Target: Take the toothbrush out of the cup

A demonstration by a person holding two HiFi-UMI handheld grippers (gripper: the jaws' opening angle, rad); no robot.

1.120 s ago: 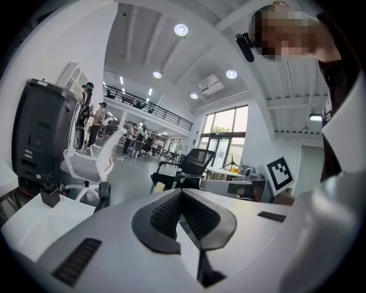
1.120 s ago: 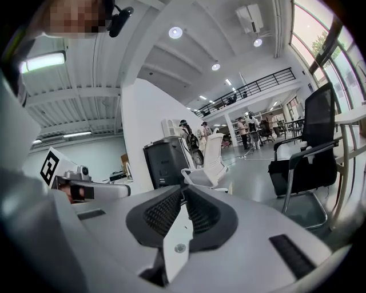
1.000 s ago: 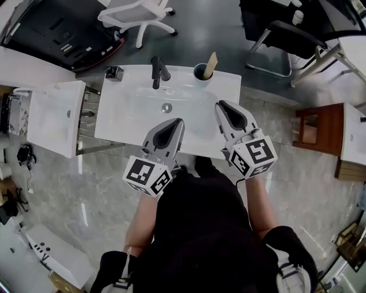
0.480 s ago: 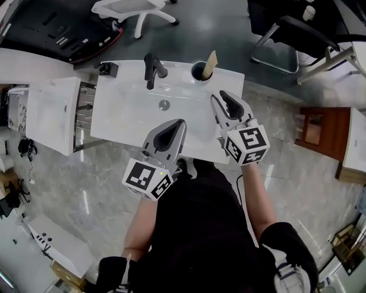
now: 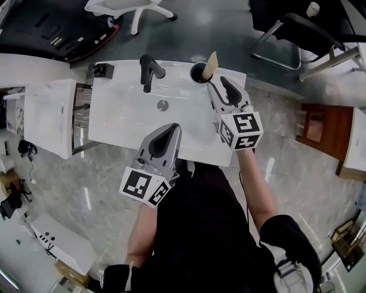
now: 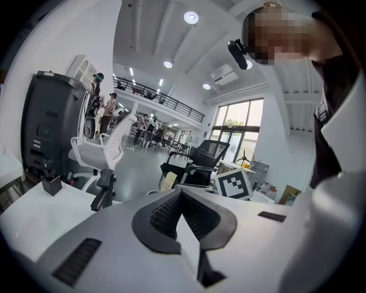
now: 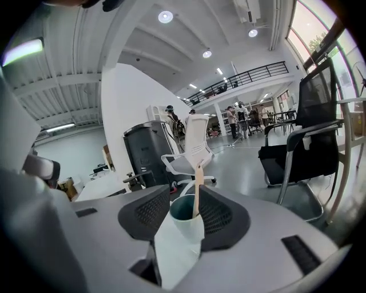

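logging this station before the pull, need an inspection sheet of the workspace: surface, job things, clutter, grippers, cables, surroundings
surface: white basin top with a drain and a black faucet.
job's things: dark cup at the back edge; toothbrush stands tilted in it, not yet taken out.
clutter: small black item at the back left corner.
grippers: left gripper shut and empty, near the front edge; right gripper open, close to the cup, gripping nothing.
cables: nothing seen on the basin top.
surroundings: white office chair, black chair, wooden cabinet, white unit on the left.
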